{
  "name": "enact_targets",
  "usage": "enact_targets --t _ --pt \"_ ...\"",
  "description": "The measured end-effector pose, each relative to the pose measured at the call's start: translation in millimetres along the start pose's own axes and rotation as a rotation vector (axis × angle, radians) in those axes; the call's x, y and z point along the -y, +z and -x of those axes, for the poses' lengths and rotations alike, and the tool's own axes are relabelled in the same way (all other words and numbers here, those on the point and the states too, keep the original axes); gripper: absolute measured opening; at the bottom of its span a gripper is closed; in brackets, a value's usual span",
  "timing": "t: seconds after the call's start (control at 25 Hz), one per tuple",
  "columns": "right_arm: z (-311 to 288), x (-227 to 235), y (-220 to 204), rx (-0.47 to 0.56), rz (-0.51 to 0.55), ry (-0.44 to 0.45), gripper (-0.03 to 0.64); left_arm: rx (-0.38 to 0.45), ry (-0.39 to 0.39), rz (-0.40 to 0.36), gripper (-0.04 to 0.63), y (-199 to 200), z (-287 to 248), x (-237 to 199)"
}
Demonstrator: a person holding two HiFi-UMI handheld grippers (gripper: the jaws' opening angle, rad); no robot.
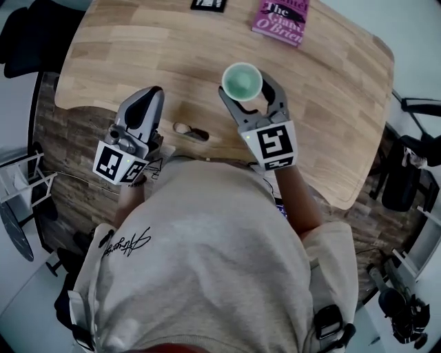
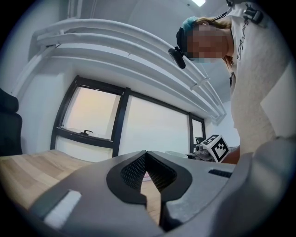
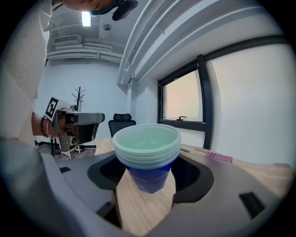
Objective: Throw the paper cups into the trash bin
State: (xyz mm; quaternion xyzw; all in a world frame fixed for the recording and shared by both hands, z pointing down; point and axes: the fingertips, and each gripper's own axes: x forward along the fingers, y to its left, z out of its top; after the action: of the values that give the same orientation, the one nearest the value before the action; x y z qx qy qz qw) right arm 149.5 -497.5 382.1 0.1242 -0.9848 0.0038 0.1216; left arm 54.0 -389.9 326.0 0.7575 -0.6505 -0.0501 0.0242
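Note:
A stack of paper cups [image 1: 242,81], blue outside and pale green inside, stands upright between the jaws of my right gripper [image 1: 248,87] over the wooden table [image 1: 331,103]. In the right gripper view the stack of cups [image 3: 147,155] fills the gap and the right gripper [image 3: 148,172] is shut on it just below the rims, its blue base clear of the wood. My left gripper [image 1: 156,92] hovers at the table's near edge, to the left of the cups. Its jaws meet with nothing between them [image 2: 146,159]. No trash bin shows in any view.
A pink book [image 1: 280,19] lies at the table's far side, with a black marker card [image 1: 208,4] to its left. A small dark object [image 1: 191,131] rests on the table between the grippers. A black office chair [image 3: 121,125] stands beyond the table.

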Motion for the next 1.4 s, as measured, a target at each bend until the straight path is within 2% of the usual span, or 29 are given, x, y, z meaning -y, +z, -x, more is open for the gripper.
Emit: enact_targets --t 0.52,0.8,1.4 --pt "-18 -36 13 0.021 0.065 0.097 0.287 0.028 0.087 -0.025 0.003 11 30 -11" --pt "-21 -70 18 0.020 0.101 0.138 0.287 0.040 0.142 -0.019 0.003 9 69 -16" --pt "-56 -199 32 0.027 0.122 0.284 0.287 0.042 0.291 -0.018 0.003 19 202 -34"
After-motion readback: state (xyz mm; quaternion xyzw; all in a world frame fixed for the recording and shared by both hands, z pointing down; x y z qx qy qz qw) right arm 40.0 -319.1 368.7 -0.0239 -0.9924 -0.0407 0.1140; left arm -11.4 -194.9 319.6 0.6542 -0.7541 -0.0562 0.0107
